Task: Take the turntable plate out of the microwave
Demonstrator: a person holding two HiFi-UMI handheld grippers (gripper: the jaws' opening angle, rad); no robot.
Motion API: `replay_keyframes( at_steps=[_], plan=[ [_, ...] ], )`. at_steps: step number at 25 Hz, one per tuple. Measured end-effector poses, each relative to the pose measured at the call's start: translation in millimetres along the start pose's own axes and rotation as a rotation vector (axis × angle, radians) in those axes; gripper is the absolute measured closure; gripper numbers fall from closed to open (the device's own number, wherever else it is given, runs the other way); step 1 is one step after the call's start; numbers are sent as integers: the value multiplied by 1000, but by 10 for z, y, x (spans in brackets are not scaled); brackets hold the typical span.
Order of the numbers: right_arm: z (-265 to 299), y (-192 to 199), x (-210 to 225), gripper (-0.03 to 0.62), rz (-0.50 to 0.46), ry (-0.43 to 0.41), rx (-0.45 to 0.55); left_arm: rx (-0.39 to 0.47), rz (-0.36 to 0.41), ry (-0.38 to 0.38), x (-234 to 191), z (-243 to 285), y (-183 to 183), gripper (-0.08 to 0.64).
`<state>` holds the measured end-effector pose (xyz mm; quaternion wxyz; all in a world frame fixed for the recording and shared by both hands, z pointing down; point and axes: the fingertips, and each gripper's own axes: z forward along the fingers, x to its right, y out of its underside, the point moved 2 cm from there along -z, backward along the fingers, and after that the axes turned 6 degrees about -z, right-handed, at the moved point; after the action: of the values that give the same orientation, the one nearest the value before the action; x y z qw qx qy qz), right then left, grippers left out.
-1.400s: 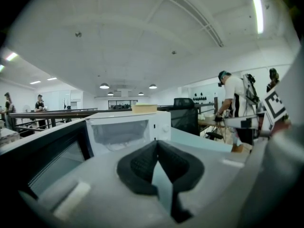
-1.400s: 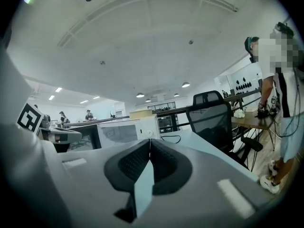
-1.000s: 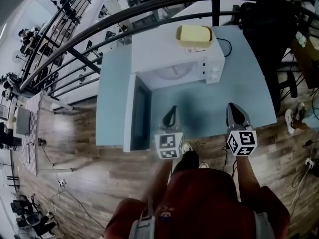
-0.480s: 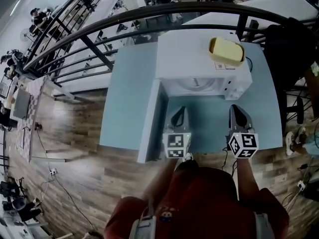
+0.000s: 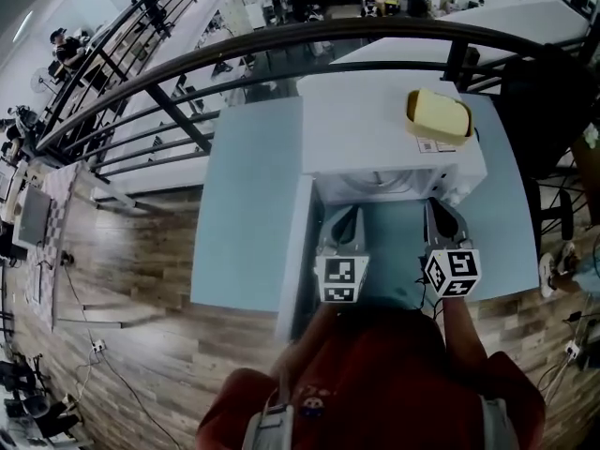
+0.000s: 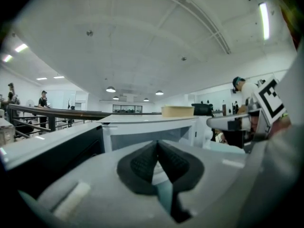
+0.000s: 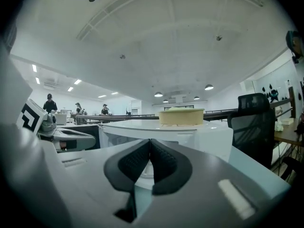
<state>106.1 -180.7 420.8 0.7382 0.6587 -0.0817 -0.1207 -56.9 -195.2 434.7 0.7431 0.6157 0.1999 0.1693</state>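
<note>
The pale blue surface [image 5: 246,204] carries a white microwave [image 5: 375,129] toward 1 o'clock, its door [image 5: 298,251] open.

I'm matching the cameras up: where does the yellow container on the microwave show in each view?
Head view: yellow container upper right, on the microwave's top.
Left gripper view: yellow container just right of centre.
Right gripper view: yellow container just right of centre.
Shared landmark: the white microwave beneath it.
</note>
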Motion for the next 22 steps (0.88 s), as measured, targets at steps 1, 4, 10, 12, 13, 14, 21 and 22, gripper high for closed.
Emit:
replay_keyframes(
  at_steps=[1,4,10,12,13,14,21,22],
  plan=[
    [41,-9,-18,591,-8,0,2,0,4,1,-34,27,0,560],
    [126,24,-58,591,-22,-6,-4,-8,8,2,-106,77,42,560],
    [285,147,-107,591,-45,-36,-31,-22,4,-1,-157,133,102,560],
    [343,172,-109,591,-54,-48,-40,-28,16,-2,-170,165,105,560],
    [360,183,-103,591,-55,-51,-45,-31,21,-1,-170,176,111,560],
    [367,195,-103,591,-55,-54,-49,-36,22,0,-169,176,126,560],
    [483,336,-143,591,-71,-75,-84,-55,2,-6,-206,184,211,560],
    [510,368,-144,591,-78,-79,-94,-55,0,-5,-208,188,224,560]
  ],
)
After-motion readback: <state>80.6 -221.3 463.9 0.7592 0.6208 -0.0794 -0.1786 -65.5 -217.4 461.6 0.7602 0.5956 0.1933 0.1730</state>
